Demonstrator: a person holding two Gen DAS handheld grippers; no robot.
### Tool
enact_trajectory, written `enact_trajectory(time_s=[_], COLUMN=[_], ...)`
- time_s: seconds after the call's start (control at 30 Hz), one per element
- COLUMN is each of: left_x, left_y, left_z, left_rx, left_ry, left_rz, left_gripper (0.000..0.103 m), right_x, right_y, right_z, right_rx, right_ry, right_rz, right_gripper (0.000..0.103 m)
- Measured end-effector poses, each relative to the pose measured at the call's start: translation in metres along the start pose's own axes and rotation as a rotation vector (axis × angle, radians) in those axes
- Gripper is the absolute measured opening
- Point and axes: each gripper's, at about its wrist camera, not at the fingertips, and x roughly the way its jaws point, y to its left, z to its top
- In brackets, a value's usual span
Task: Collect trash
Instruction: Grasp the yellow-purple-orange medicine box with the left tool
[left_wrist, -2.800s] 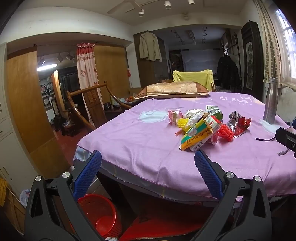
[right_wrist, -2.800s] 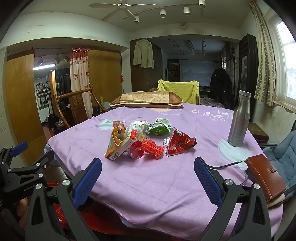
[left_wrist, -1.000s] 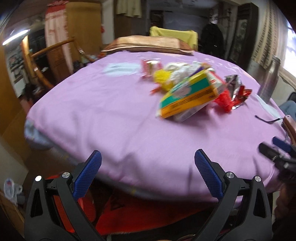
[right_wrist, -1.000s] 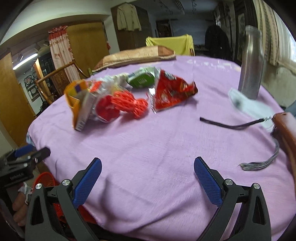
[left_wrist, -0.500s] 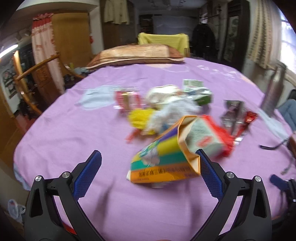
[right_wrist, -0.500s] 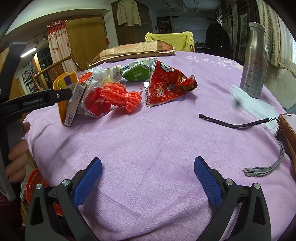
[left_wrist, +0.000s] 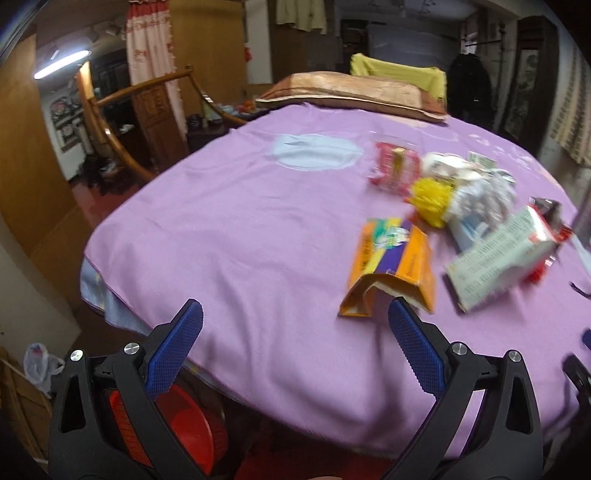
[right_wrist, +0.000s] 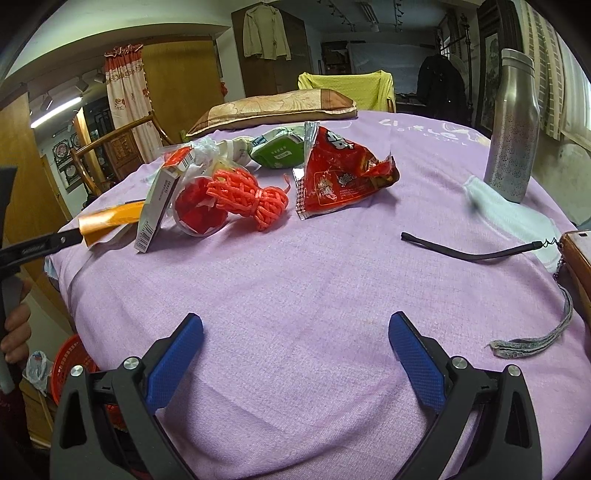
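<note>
Left wrist view: my left tool (left_wrist: 291, 332) gapes empty just short of the orange carton (left_wrist: 389, 269) on the worktop (left_wrist: 229, 221) — I'd straddle its open end squarely. Right tool (right_wrist: 291, 345) wide open, idle.

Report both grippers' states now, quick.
Left gripper: open, holding nothing; the orange carton lies just ahead of its right finger.
Right gripper: open, empty, over the purple tablecloth.
</note>
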Motion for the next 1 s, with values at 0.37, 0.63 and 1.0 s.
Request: enact_trajectory(time_s=[0.37, 0.63, 1.0], left_x=[0.014, 0.06, 0.084], left_y=[-0.036, -0.054, -0.056], left_z=[0.012, 0.033, 0.043], left_rx=[0.15, 0.205, 0.265], left_ry=[0.016, 0.094, 0.156], left_rz=[-0.036, -0.039, -0.053], left_gripper=[0.096, 0.096, 0.098], right_x=[-0.003, -0.004, -0.004], right_y=[0.0, 0.0, -0.002], right_z=[-0.003, -0.003, -0.003], right_rx=[-0.008, -0.011, -0.019], right_ry=[-0.006, -0.006, -0.005], right_rz=[-0.008, -0.011, -0.018], right_gripper=[0.099, 0.099, 0.099])
